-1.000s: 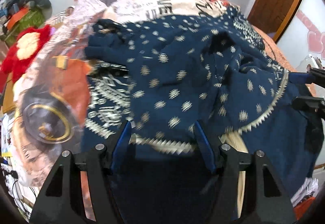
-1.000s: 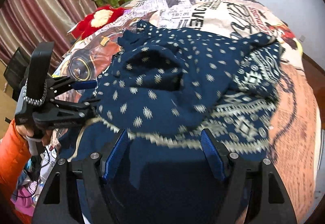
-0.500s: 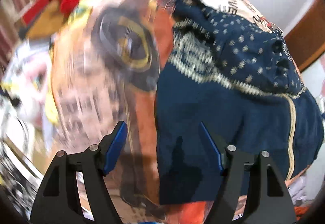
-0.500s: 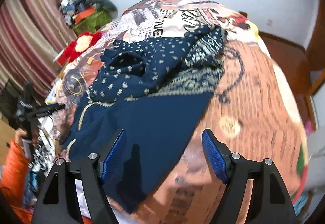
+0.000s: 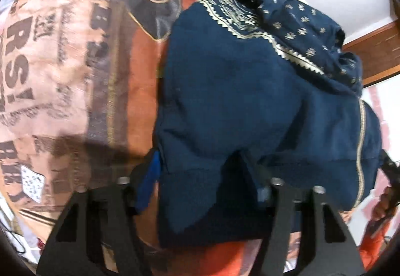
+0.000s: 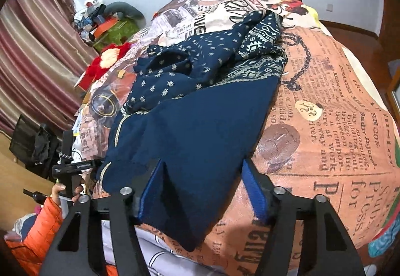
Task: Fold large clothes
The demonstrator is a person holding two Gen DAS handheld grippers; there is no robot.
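Note:
A large navy garment (image 6: 197, 121) with cream patterned bands and a dotted part (image 6: 200, 56) lies on the bed; its plain hem end hangs toward the bed's near edge. In the left wrist view the garment (image 5: 237, 101) fills the right half. My left gripper (image 5: 202, 171) is open, its fingers straddling the hem's left corner, the right finger partly hidden by cloth. My right gripper (image 6: 202, 176) is open, its fingers either side of the hem's right corner. The left gripper also shows in the right wrist view (image 6: 75, 166).
The bed carries a newspaper-print orange cover (image 6: 325, 101). A red plush toy (image 6: 107, 61) and a cluttered green box (image 6: 112, 28) sit at the far left. Striped curtains (image 6: 32, 51) hang at left. A wooden door frame (image 5: 370, 56) is beyond the garment.
Both grippers have pulled back from the dotted upper part to the bed's near edge and dropped to the plain hem, one at each corner. Both stay open.

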